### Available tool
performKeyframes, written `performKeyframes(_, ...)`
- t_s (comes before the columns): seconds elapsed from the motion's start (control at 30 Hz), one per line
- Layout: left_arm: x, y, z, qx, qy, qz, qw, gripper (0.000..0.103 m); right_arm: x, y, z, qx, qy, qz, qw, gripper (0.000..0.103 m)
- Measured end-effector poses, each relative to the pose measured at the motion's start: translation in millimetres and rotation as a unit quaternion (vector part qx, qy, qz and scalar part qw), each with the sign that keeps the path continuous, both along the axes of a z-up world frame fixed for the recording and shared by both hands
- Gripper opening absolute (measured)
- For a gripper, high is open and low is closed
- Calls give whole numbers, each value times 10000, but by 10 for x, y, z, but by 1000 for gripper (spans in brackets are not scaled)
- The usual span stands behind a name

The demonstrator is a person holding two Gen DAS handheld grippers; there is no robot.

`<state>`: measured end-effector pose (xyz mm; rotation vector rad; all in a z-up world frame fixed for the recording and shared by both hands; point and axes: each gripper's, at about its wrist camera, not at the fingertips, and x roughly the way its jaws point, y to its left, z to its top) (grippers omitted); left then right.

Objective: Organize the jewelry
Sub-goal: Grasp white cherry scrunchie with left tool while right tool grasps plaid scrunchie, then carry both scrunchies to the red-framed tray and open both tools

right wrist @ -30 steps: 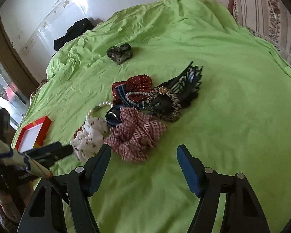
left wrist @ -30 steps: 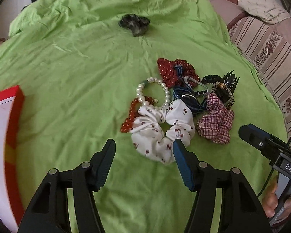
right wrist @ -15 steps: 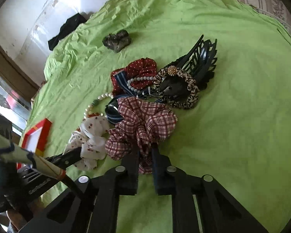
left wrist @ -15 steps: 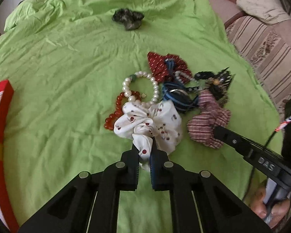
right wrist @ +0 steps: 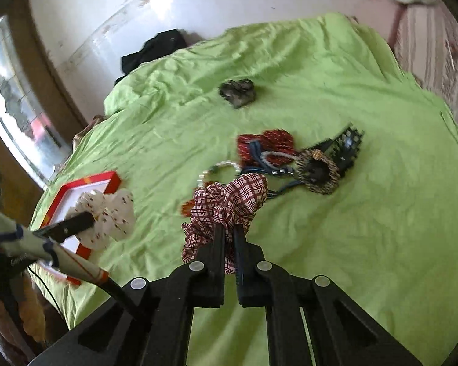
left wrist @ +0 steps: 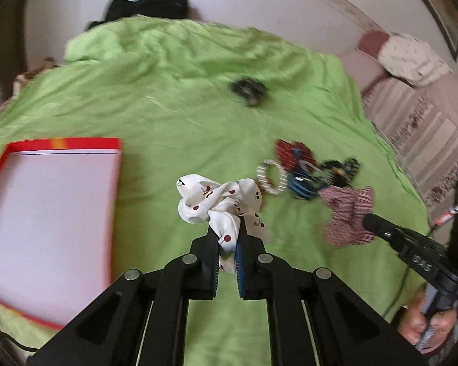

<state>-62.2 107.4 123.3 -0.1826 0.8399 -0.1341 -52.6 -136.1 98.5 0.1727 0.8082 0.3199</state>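
Observation:
My left gripper (left wrist: 227, 228) is shut on a white scrunchie with red cherries (left wrist: 216, 199), lifted off the green bedspread. In the right wrist view my right gripper (right wrist: 228, 230) is shut on a red plaid scrunchie (right wrist: 229, 201), also raised. The same plaid scrunchie (left wrist: 348, 210) shows in the left wrist view, and the white scrunchie (right wrist: 107, 213) hangs over the red-rimmed white box (right wrist: 79, 192) in the right wrist view. On the bed lies a pile: a pearl bracelet (left wrist: 271, 177), a red dotted scrunchie (right wrist: 268, 143), blue cord, a leopard scrunchie (right wrist: 317, 174) and a black claw clip (right wrist: 345, 140).
The red-rimmed box (left wrist: 45, 207) sits at the left of the green bedspread (left wrist: 168, 116). A dark scrunchie (left wrist: 248, 90) lies alone farther back. Black clothing (left wrist: 149, 6) rests at the wall; a striped sofa (left wrist: 424, 128) borders the right. A hand (left wrist: 424, 323) holds the right gripper's handle.
Both grippers closed from open onto their scrunchies, then rose and swung left. The white scrunchie and the plaid one have left the pile, and the red-rimmed box has come further into view.

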Motion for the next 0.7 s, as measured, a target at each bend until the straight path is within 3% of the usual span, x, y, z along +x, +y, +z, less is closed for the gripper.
performKeyframes(0.17, -224, 603, 34, 387, -225, 765, 9961, 8, -47, 375, 86, -42, 39, 366, 9993, 6)
performKeyframes(0.3, -397, 1148, 6, 680, -287, 1411, 9872, 8, -55, 775, 91, 23, 161, 792, 9967, 6)
performKeyframes(0.53, -595, 2009, -151, 536, -69, 2282, 9721, 8, -90, 1661, 105, 347, 427, 1769, 9827, 6)
performKeyframes(0.7, -721, 2418, -330, 323, 226, 2640, 9637, 8, -67, 2255, -60, 497, 841, 2309, 9681, 6)
